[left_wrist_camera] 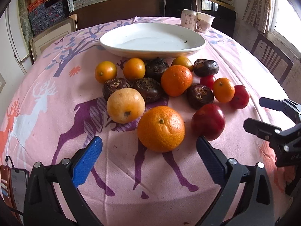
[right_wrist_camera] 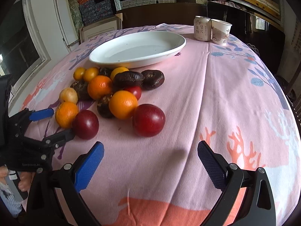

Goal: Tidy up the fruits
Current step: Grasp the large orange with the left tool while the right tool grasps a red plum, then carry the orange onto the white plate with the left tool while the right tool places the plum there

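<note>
Left tool (left_wrist_camera: pixel 149 144) spread wide, the nearest orange (left_wrist_camera: pixel 160 129) just ahead between its tips; right tool (right_wrist_camera: pixel 150 148) spread, near a plum (right_wrist_camera: pixel 148 120).

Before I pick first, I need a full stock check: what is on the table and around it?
Plate: one, white, no fruit on it, far side of the fruit.
Tangerines: two, orange, one nearest the left gripper, one mid-pile.
Small citrus: four, orange, scattered through the pile.
Pale fruit: one, yellowish, left of the pile.
Water chestnuts: five, dark brown, mid-pile.
Red fruits: three, two larger, one small, right side.
Drink can: one, pale, behind the plate.
Paper cup: one, white, beside the can.
Tablecloth: pink, deer print.
Phone: one, near left edge.
Left gripper: open.
Right gripper: open, over bare cloth.
</note>
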Demonstrator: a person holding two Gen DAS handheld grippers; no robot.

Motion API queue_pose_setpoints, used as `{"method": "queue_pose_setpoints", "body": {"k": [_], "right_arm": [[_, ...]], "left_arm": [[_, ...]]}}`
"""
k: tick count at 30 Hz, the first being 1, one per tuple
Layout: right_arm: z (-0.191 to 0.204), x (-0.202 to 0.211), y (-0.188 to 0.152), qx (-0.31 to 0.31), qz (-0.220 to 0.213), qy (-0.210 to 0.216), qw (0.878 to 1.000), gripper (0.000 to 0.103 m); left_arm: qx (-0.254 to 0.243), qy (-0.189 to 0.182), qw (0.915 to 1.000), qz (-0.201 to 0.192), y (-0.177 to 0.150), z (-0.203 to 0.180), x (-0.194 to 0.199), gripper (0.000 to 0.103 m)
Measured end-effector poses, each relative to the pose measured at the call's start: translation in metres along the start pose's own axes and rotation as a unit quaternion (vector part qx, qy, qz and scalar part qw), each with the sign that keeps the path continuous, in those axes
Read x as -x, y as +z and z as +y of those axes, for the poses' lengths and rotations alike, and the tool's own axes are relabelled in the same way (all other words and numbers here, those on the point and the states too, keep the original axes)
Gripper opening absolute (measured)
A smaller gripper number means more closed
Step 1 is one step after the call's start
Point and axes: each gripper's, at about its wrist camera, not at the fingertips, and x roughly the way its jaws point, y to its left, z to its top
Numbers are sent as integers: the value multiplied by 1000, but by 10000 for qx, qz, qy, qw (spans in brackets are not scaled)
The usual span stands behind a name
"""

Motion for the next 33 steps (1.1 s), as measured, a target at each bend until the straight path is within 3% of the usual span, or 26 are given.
{"method": "queue_pose_setpoints", "body": {"k": [2, 4, 8, 12, 14, 16, 27, 33], "right_arm": [[-3, -3, 3, -99, -19, 75, 9999, 98], [-7, -5, 3, -194, 1, 173, 9997, 87], [-12, -8, 4, -326, 27, 289, 9990, 82], [-7, -11, 7, -237, 3, 348, 9991, 64], [-6, -12, 7, -221, -3, 358, 9991, 59], [-7, -12, 8, -263, -15, 407, 9988, 37], [-14, 4, 5, -413, -374, 614, 9966, 35], [-14, 24, 31, -364, -701, 427, 9960, 35]], "left_arm": [[-48, -122, 9999, -39, 3, -2, -1, 82], [-132, -240, 9996, 50, 5, -5, -7, 66], [-283, -369, 9989, 16, 7, -12, -10, 58], [-211, -376, 9990, -97, 8, -10, -7, 46], [-153, -445, 9988, -100, 8, -7, -7, 46], [-139, -441, 9988, -131, 8, -7, -6, 46], [36, -424, 9962, -757, 8, 1, 26, 46], [46, -268, 9956, -900, 53, 8, 33, 46]]}}
